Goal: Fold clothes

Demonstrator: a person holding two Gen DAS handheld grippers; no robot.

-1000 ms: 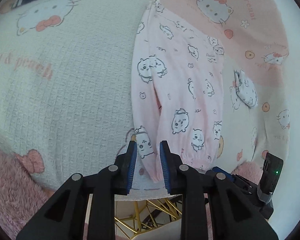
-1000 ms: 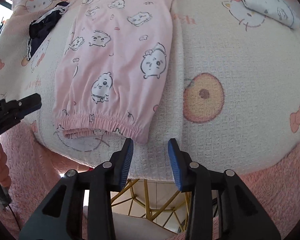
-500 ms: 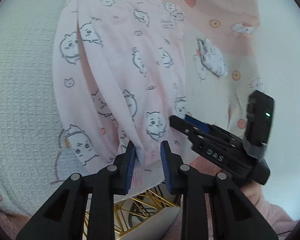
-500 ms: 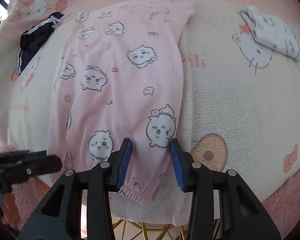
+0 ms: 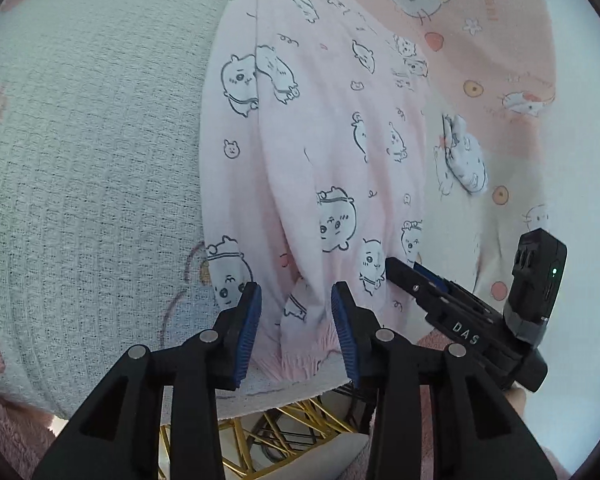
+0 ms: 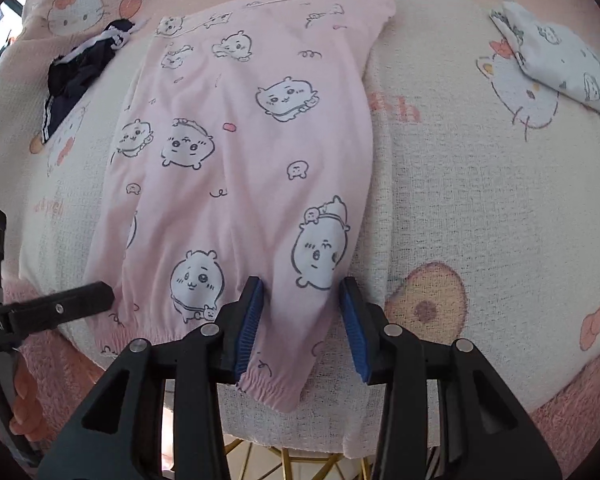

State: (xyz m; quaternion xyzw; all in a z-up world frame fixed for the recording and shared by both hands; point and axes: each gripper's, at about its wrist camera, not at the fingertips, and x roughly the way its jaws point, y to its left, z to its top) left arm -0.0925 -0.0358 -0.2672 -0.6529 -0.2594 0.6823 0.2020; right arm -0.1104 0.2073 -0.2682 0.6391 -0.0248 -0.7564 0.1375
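Pale pink cartoon-print cotton trousers (image 6: pixel 236 168) laid flat on the cream waffle-weave blanket (image 6: pixel 480 200), long axis running straight away from both cuffs. Left hand-held gripper (image 5: pixel 296 320) straddling the near cuff hem, jaws opening, pads off the cloth. Right hand-held gripper (image 6: pixel 302 320) likewise astride the other cuff corner, unclenched, equally near

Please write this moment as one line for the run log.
left gripper: jaws opening, astride hem | right gripper: open, astride hem | pink pants: flat on blanket
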